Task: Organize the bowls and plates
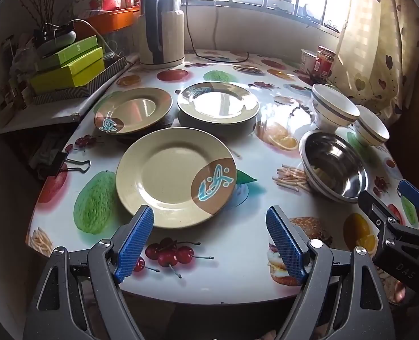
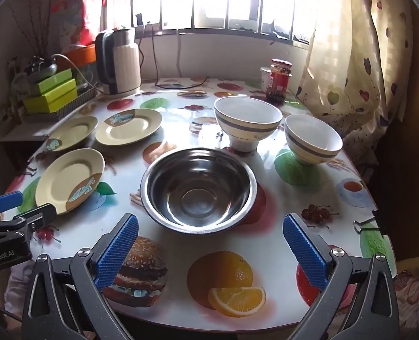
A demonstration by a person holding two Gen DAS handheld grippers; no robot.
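Observation:
Three beige plates with a brown patch lie on the fruit-print table: a near plate (image 1: 175,175) (image 2: 69,180), a far-left plate (image 1: 133,109) (image 2: 73,131) and a far plate (image 1: 218,102) (image 2: 128,126). A steel bowl (image 1: 334,164) (image 2: 198,189) sits at the centre right. Behind it stand two white bowls with grey bands, a left one (image 1: 332,107) (image 2: 247,120) and a right one (image 1: 371,129) (image 2: 313,138). My left gripper (image 1: 209,235) hovers open just short of the near plate. My right gripper (image 2: 209,249) hovers open in front of the steel bowl. Neither holds anything.
An electric kettle (image 1: 161,28) with its cord stands at the back. Green boxes (image 1: 67,68) are stacked on a side shelf at left. Jars (image 2: 279,80) sit near the curtain (image 2: 359,70). Binder clips (image 1: 67,164) (image 2: 369,223) grip the table edge.

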